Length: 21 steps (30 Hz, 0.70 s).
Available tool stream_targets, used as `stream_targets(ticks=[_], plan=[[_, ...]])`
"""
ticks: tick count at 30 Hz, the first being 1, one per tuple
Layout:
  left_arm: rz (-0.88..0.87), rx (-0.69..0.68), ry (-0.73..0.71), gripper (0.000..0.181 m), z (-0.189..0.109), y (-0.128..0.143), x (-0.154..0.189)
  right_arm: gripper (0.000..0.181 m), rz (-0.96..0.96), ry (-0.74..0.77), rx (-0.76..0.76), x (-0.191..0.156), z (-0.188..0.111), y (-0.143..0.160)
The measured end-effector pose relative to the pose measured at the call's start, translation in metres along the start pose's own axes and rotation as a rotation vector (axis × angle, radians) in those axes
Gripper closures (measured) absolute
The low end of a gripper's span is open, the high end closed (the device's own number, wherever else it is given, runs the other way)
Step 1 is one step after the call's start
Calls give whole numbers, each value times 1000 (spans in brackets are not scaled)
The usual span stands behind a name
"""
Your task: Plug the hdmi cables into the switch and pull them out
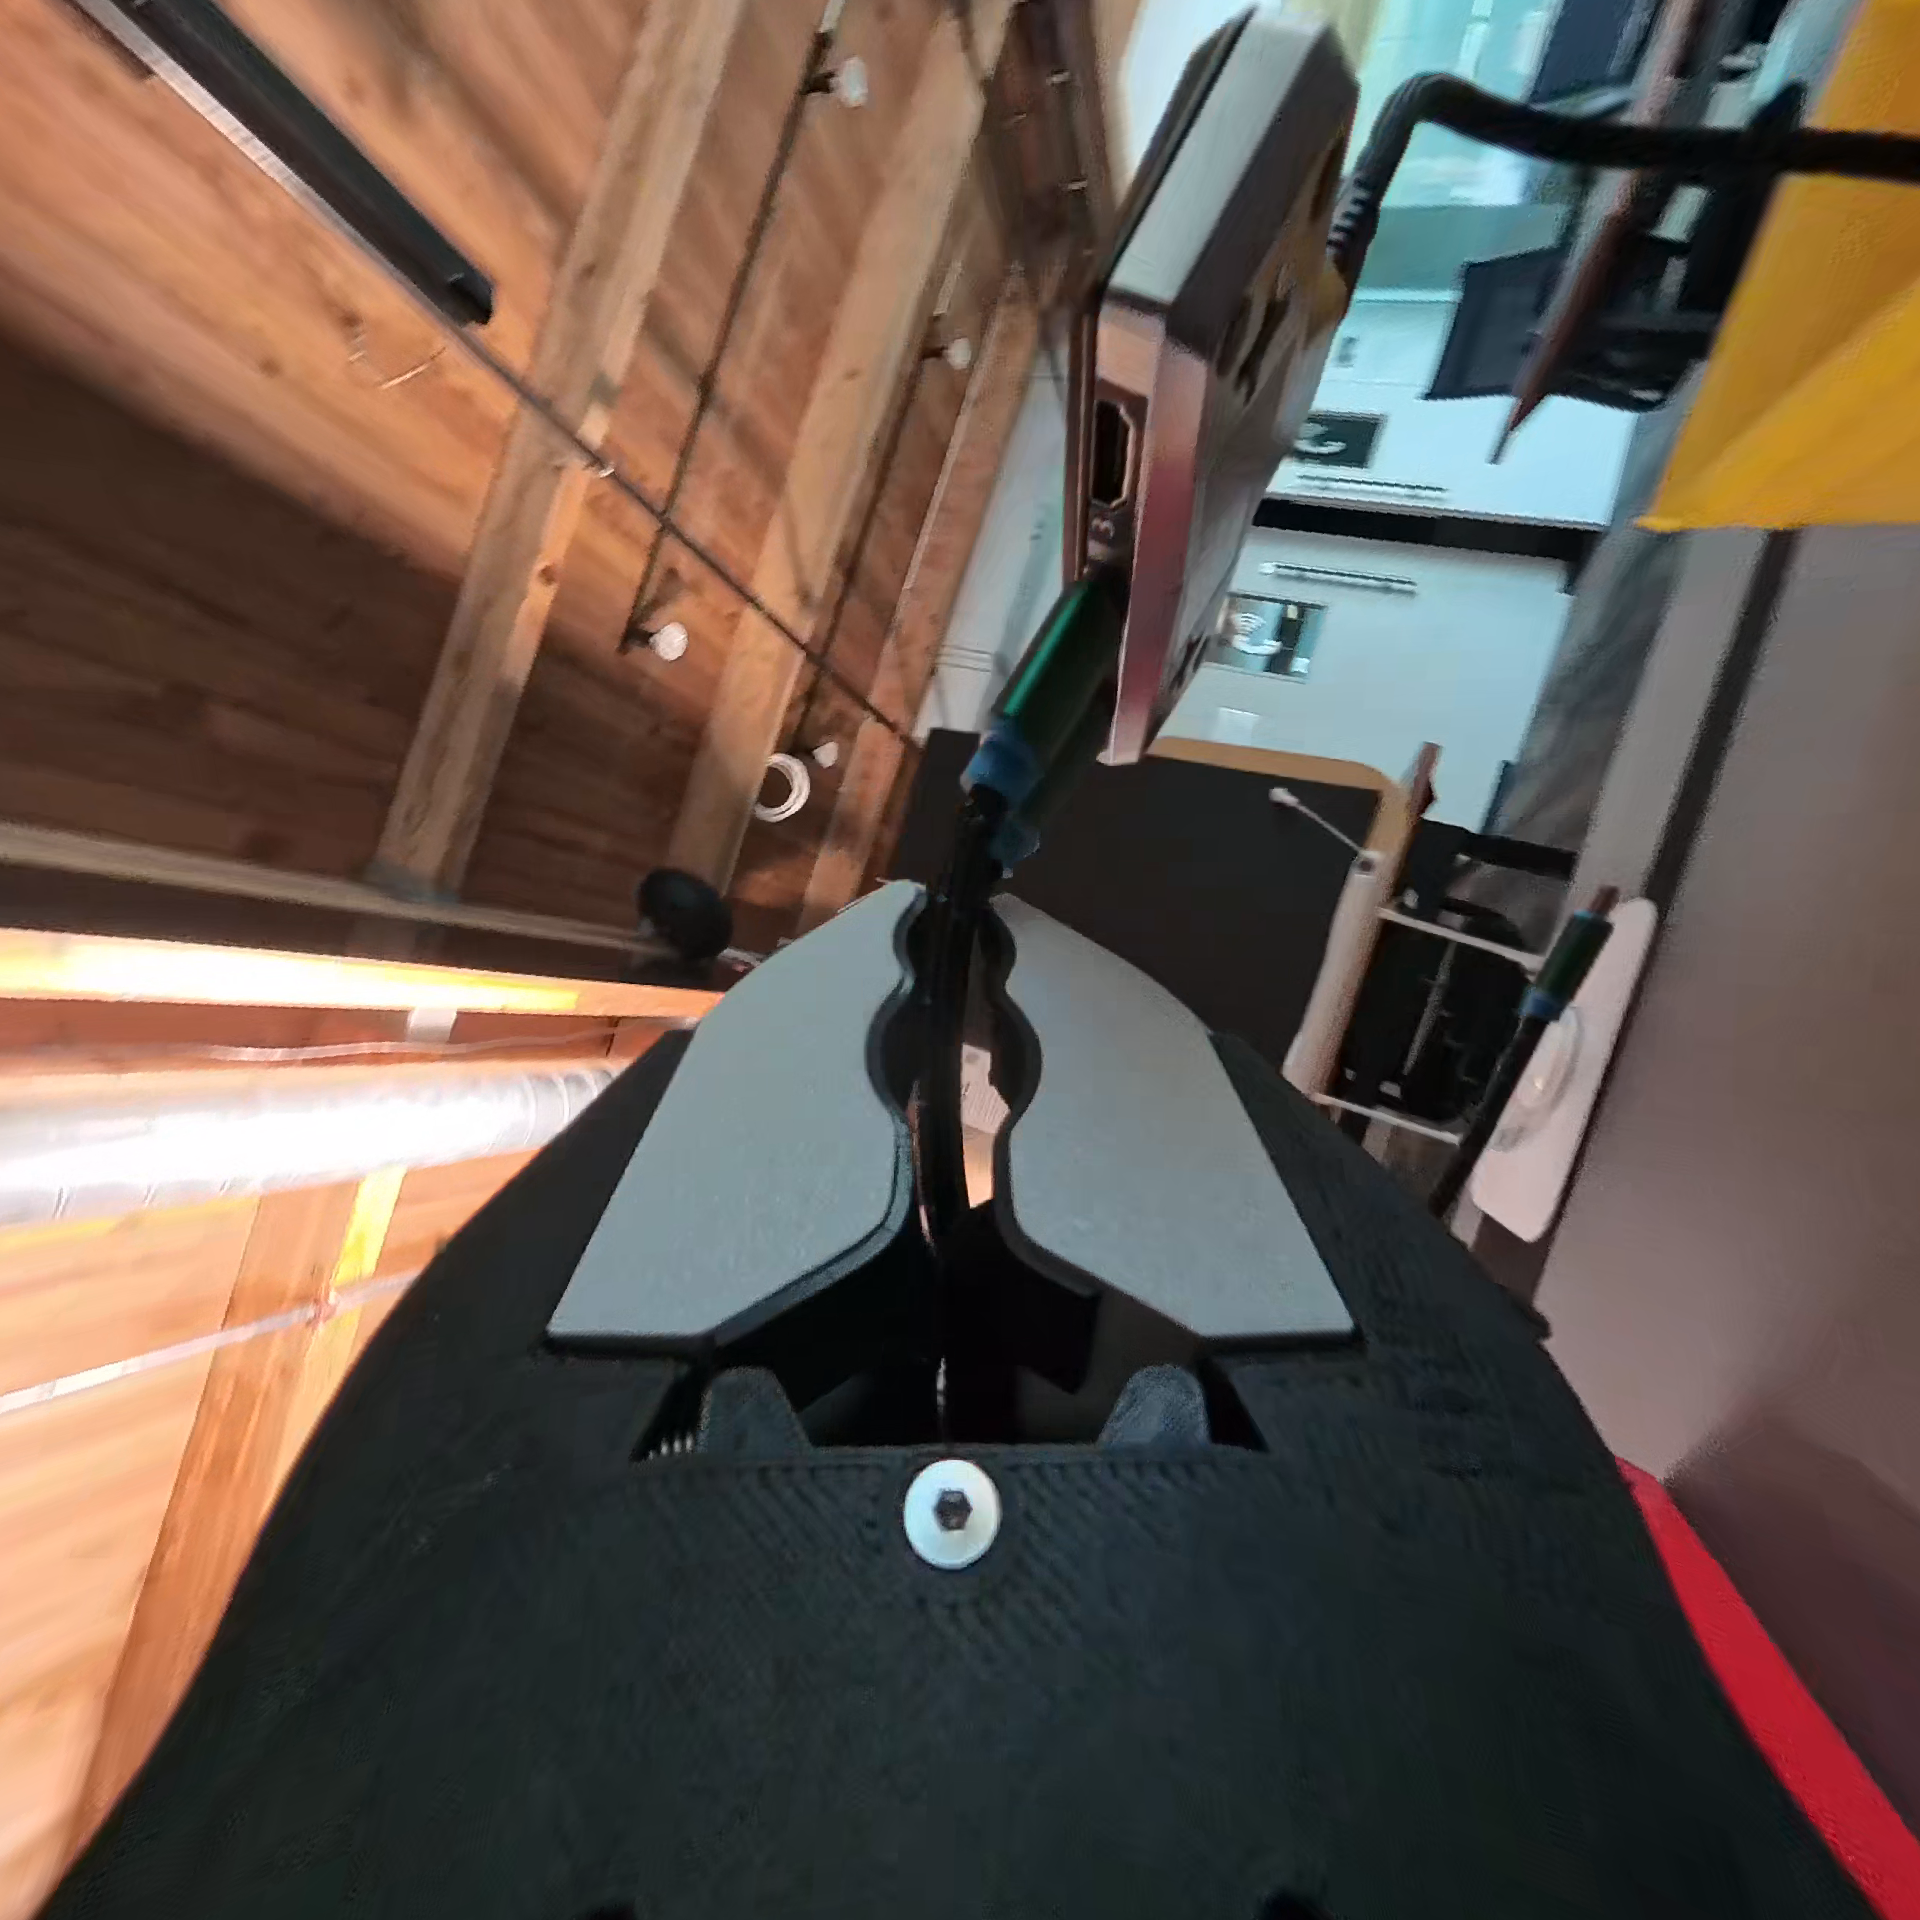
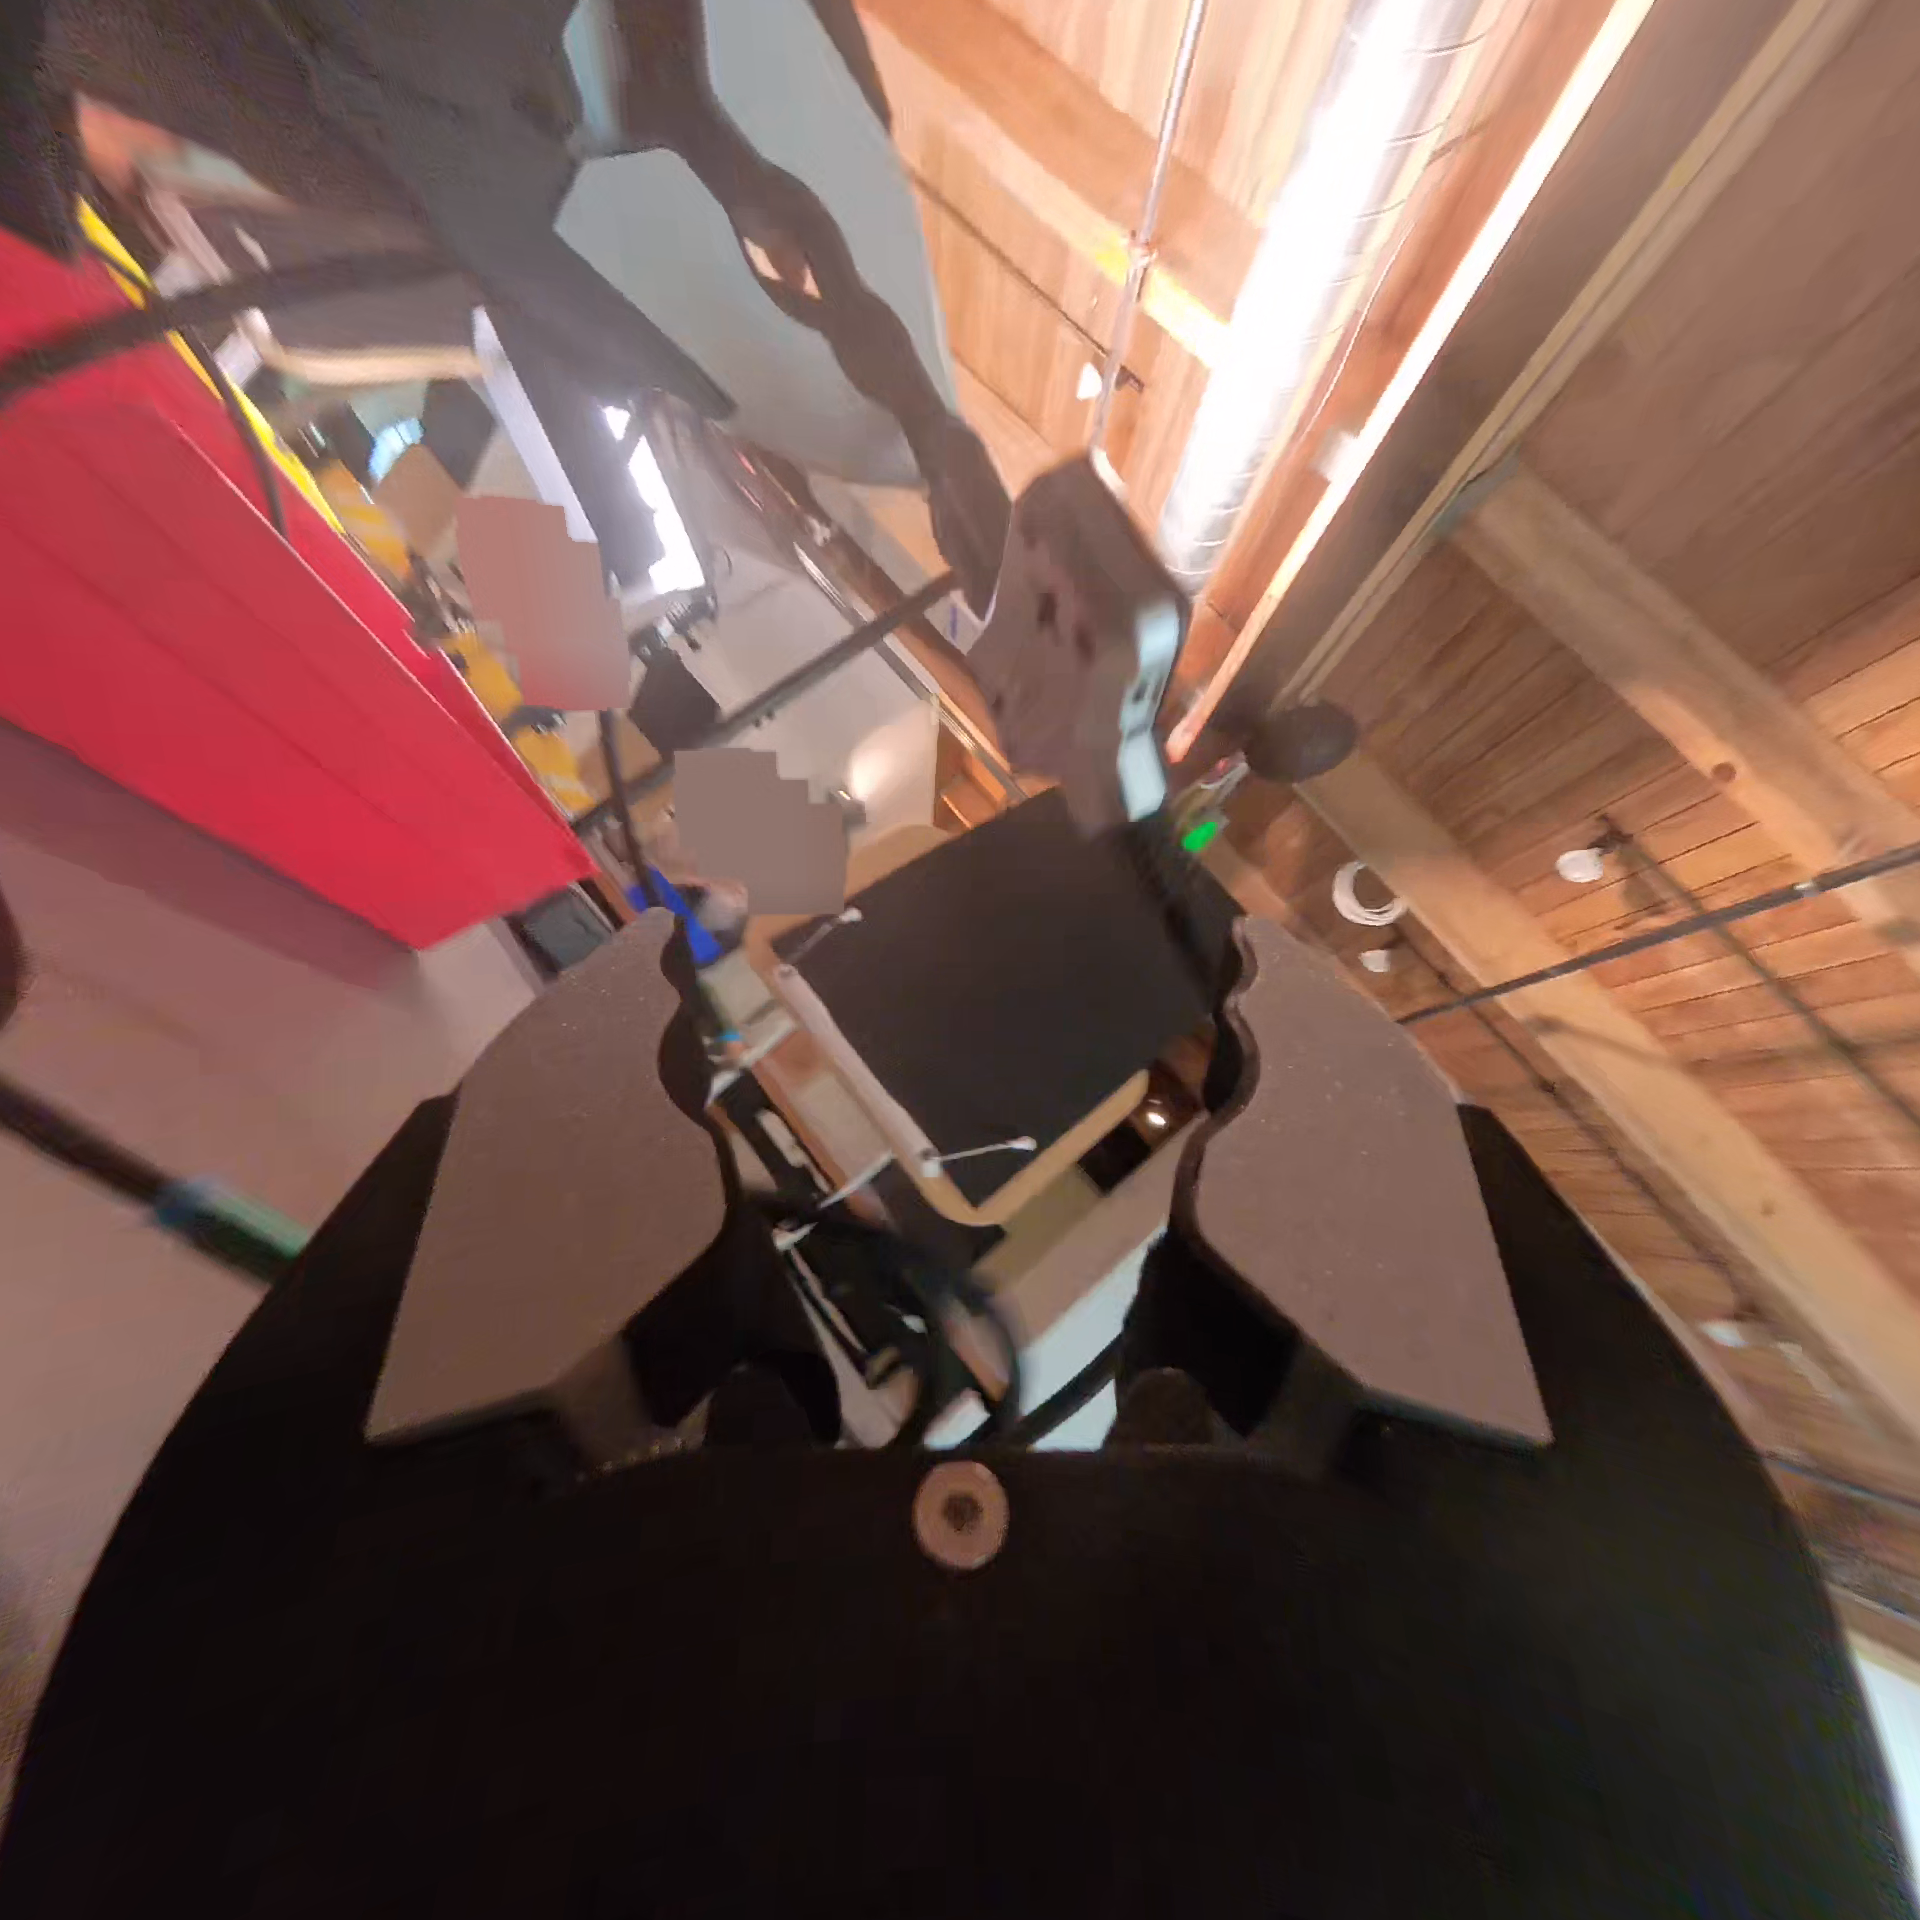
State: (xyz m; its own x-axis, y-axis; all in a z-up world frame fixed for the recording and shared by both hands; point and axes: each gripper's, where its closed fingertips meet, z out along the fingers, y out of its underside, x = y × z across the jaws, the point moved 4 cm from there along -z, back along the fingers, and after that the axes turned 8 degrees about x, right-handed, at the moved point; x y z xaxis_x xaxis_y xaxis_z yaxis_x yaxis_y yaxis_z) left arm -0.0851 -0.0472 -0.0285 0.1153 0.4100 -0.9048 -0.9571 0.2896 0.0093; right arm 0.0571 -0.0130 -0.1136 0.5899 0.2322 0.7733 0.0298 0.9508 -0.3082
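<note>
The flat silver metal HDMI switch box hangs in the air at about one o'clock from the left gripper, its port edge turned toward that gripper, with one empty port showing just above the occupied one; the green-and-black HDMI plug with blue collar runs its long axis up toward one o'clock, its tip at the switch edge, though whether it is fully seated I cannot tell; the left gripper is clenched on that plug's thin black cable, just behind the collar, so it is the nearer one; the right gripper stands released, holding nothing; count: one switch, three cables in all, a thick black one at the far side, and a second green-tipped plug loose at three o'clock.
</note>
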Motion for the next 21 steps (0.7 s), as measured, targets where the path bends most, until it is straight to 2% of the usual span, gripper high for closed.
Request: stream_targets(ticks=[2,4,8,9,11,13,15,17,19,21], plan=[[37,2,69,173,5,-5,13,87,-74,28,-9,4,8,-7],[50,8,107,174,6,-8,20,97,-108,22,4,7,17,-15],[102,29,156,174,4,-12,24,111,-195,-43,-137,10,37,-7],[115,41,168,174,3,-14,24,118,-203,-63,-141,10,42,-9],[126,55,173,175,1,-19,22,157,-212,-134,-146,8,49,-12],[153,32,162,174,-1,-21,17,159,-234,-162,-151,10,54,-12],[147,85,134,171,-6,-24,8,159,-200,-167,-111,17,56,-14],[-10,275,57,157,-21,-38,-14,160,-114,-118,-98,30,59,-7],[-288,478,-59,152,-43,-46,-51,159,35,-26,-54,48,60,-1],[-609,712,-171,148,-73,-44,-91,159,254,87,24,68,60,4]])
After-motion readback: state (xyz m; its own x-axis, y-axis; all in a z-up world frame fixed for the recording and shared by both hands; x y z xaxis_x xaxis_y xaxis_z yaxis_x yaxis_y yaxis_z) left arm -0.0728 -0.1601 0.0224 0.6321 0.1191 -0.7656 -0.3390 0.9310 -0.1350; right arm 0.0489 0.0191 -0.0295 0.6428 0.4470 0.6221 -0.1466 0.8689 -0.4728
